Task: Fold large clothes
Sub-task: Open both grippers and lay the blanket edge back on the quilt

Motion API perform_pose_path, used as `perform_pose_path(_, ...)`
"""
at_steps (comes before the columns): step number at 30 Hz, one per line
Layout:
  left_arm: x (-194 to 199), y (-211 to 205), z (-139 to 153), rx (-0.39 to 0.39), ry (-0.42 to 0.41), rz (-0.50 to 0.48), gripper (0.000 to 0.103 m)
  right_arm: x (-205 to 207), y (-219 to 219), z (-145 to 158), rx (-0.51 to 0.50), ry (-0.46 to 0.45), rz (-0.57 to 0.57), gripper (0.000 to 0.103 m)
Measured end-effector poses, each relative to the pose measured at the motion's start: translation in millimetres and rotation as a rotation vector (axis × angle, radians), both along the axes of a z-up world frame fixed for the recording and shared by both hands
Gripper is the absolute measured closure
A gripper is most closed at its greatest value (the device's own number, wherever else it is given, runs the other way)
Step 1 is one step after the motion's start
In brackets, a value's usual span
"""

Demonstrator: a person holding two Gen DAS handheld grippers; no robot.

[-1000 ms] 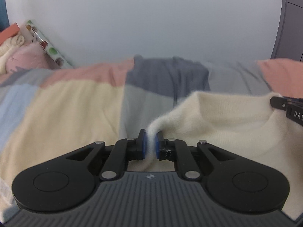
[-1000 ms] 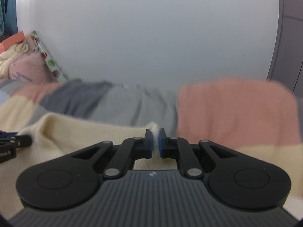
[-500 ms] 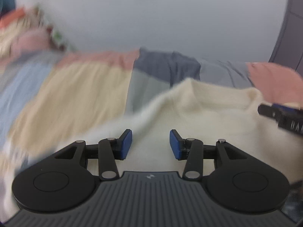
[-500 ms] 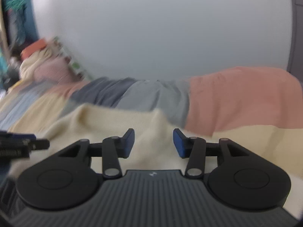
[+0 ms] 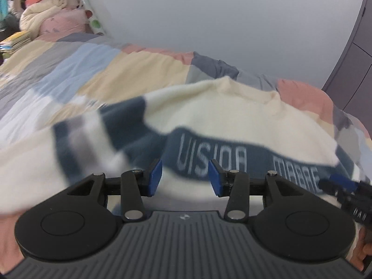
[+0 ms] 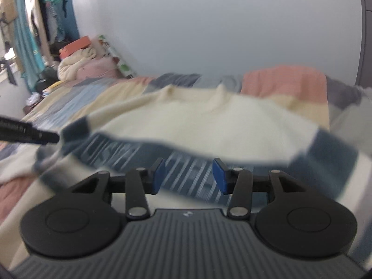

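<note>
- Sweater status: the big cream knit sweater with navy stripes and a lettered navy band [image 5: 232, 121] lay spread across the bed, neckline toward the far wall, with the top part looking folded down over the chest so the lettered band sat near the closer edge.
- So I'd guess one fold was in, maybe. The sleeves were out to both sides and looked loose, so they needed tucking, plus at least one more fold to get a compact bundle. Pretty blurry though, so don't quote me on the exact lay of the cloth.
- Left tongs [image 5: 184, 177] had their blue pads apart with nothing pinched, hovering just above the lettered band.
- Right tongs [image 6: 189, 175] were the same deal: pads apart, empty, above the striped part of the sweater.
- Each camera caught the other tool poking in at the edge, so both hands were close together over the near side.
- Surface was a soft patchwork duvet in peach, pale yellow, blue and grey blocks [image 5: 130, 69], a bit rumpled, so creases won't stay crisp.
- Room: plain pale wall [image 6: 220, 34] behind the bed, a heap of cream and pink bedding with a spotted pillow [image 5: 55, 16] in the far left corner, clothes hanging on a rail [image 6: 34, 23] further left, and a dark wardrobe edge on the right.
</note>
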State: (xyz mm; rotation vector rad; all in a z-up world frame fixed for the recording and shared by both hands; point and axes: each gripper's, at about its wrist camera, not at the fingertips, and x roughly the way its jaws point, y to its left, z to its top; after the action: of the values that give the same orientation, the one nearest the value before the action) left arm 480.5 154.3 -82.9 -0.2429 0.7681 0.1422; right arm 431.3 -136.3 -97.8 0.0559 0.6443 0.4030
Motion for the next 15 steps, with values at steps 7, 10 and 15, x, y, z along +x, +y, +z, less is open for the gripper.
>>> perform_pose_path(7, -110, 15, -10, -0.084, 0.031, 0.068, 0.053, -88, -4, 1, 0.0, 0.093, -0.01, 0.056)
perform_pose_path(10, -155, 24, -26, -0.137, 0.05, 0.111, 0.053, -119, -14, -1, -0.011, 0.166, -0.027, 0.056)
perform_pose_path(15, -215, 28, -57, -0.137, 0.083, 0.147, 0.053, -169, -52, -6, 0.069, 0.239, -0.107, 0.056)
